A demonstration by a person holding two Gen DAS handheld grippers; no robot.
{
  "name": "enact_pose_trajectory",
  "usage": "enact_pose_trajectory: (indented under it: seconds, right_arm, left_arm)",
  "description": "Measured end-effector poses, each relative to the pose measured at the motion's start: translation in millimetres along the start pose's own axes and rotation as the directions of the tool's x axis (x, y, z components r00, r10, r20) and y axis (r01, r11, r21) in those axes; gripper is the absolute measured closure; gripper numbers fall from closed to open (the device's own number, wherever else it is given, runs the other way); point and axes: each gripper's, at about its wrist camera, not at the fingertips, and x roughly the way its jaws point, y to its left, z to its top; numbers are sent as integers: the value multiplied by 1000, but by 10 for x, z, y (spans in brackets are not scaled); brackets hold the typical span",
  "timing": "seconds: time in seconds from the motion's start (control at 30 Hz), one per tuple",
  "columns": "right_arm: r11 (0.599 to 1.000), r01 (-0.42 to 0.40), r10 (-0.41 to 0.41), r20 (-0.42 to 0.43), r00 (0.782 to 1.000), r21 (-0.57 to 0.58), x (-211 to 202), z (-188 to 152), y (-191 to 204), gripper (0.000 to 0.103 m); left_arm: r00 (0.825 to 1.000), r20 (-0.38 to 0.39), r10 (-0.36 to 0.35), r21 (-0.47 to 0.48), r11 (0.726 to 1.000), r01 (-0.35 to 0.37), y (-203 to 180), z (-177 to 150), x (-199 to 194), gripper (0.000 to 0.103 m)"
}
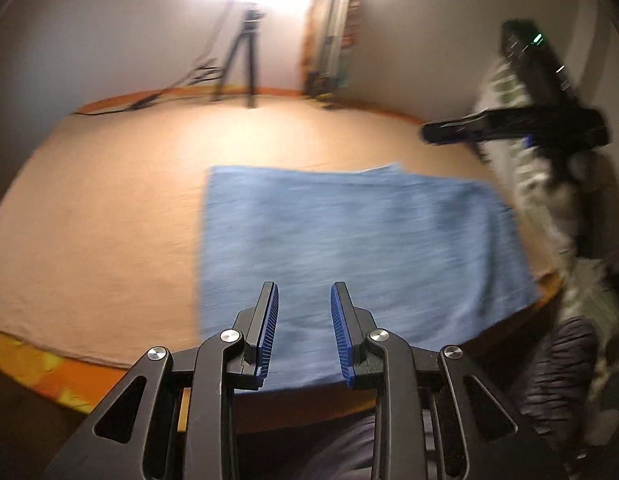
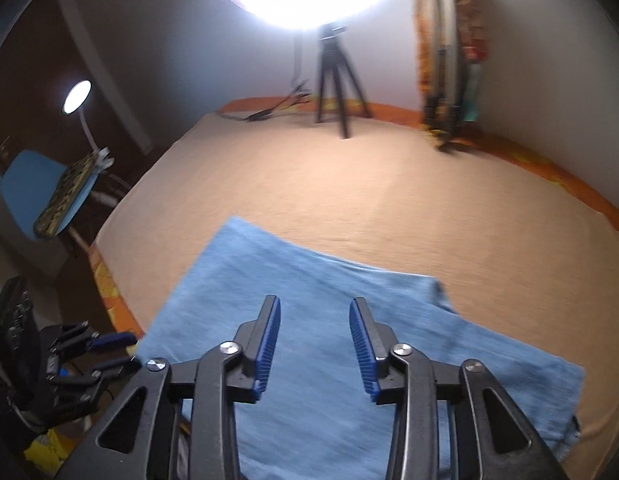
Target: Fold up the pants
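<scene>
The pants are a light blue denim rectangle, folded flat on the beige bed sheet near its front edge. My left gripper hovers over the near edge of the fold, open, with nothing between its blue pads. In the right wrist view the pants spread under my right gripper, which is open and empty above the cloth. The right gripper also shows at the right of the left wrist view, beyond the pants' far corner. The left gripper appears at the lower left, off the bed's edge.
A tripod with a bright ring light stands at the far side of the bed, cables beside it. A tall patterned object leans on the wall. A blue chair and a desk lamp stand left of the bed. An orange mattress border rims the sheet.
</scene>
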Motion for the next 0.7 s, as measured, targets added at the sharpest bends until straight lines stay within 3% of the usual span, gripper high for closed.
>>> enact_pose_trajectory:
  seconds: [0.17, 0.43, 0.7]
  right_arm:
    - [997, -54, 52, -33, 998, -52, 301, 79, 378, 72]
    - [985, -132, 117, -132, 984, -114, 901, 83, 1006, 74]
    - [975, -158, 120, -228, 966, -156, 1339, -23, 1359, 77]
  left_arm:
    - [998, -39, 41, -71, 997, -44, 284, -138, 174, 78]
    - [998, -53, 28, -171, 985, -37, 437, -213, 265, 78]
    - [997, -77, 22, -175, 984, -35, 436, -349, 316, 78]
